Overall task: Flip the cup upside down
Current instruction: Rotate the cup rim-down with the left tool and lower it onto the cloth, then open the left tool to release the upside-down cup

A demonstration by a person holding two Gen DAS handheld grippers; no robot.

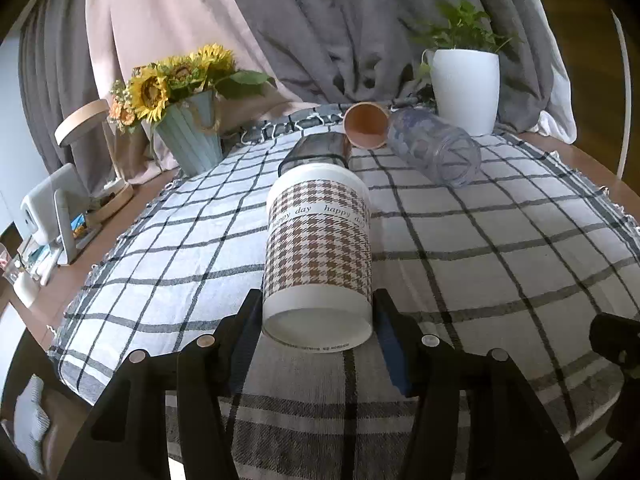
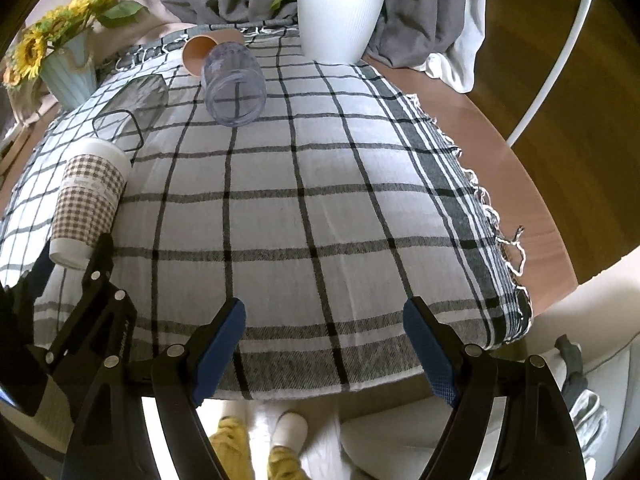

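You are at the grasp step: your left tool (image 1: 318, 320) brackets the base of the houndstooth paper cup (image 1: 318, 248) lying at frame centre, fingers seemingly touching it, so clamp, lift and rotate it rim-down, while your right tool (image 2: 324, 344) hangs apart, empty.

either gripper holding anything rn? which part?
Left gripper is closed around the houndstooth paper cup at its base end, the cup lying on its side. Right gripper is open, holding nothing.
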